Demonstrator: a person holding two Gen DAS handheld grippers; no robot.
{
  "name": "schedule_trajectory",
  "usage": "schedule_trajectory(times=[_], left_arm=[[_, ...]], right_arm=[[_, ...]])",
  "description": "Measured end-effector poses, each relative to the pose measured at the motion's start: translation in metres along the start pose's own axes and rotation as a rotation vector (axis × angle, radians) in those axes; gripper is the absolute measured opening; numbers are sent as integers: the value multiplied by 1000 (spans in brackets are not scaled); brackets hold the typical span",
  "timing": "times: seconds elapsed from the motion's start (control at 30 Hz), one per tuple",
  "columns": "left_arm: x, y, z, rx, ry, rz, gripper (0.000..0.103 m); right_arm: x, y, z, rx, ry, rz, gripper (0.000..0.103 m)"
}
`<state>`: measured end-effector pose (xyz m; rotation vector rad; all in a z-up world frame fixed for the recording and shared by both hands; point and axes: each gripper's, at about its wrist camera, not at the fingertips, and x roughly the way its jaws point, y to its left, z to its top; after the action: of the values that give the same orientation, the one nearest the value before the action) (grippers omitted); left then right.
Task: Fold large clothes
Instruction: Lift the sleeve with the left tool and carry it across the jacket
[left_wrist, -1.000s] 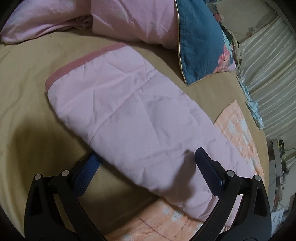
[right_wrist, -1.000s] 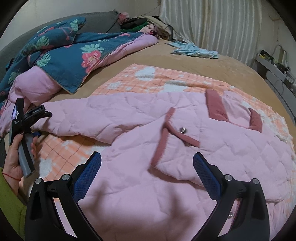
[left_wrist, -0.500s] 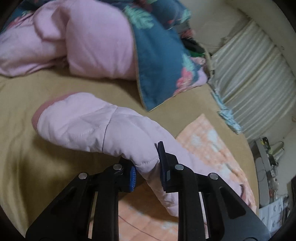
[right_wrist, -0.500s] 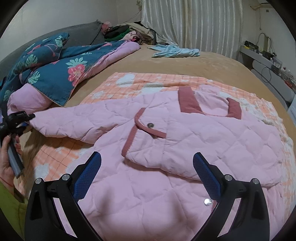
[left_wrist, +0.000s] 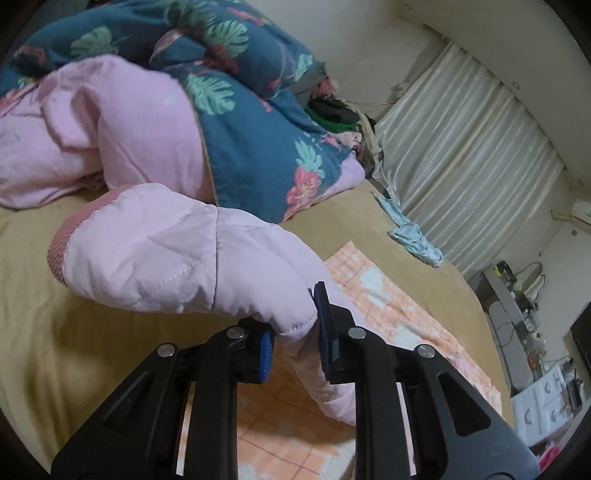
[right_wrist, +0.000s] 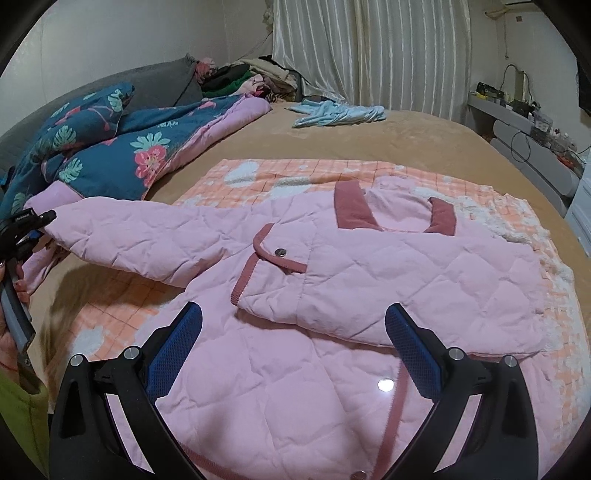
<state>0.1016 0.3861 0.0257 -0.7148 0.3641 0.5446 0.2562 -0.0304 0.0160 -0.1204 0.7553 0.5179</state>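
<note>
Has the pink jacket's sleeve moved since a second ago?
Yes. The sleeve, then flat on the tan bedspread, is now lifted off it, pinched in the left gripper, its cuff raised toward the floral quilt.

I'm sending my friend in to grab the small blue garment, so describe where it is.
On the tan bed, look to the far side by the white curtains. The light blue garment lies crumpled there alone, well apart from the pink quilted jacket and the floral quilt.

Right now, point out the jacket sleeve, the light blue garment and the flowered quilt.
jacket sleeve (left_wrist: 155, 254), left wrist view, quilted upper side near the cuff
light blue garment (right_wrist: 332, 112), right wrist view, its crumpled middle
flowered quilt (right_wrist: 122, 158), right wrist view, blue side beside the red flower
</note>
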Motion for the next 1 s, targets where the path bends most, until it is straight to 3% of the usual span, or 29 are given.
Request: schedule_trajectory(times=[0.57,1.0], left_arm=[[-45,-86,-2,143,-52,-58,11],[-64,-161,-22,275,-68,-143,11]], right_arm=[[-57,-56,-7,91,-73,-24,99],[-97,-104,-25,174,-127,-111,99]])
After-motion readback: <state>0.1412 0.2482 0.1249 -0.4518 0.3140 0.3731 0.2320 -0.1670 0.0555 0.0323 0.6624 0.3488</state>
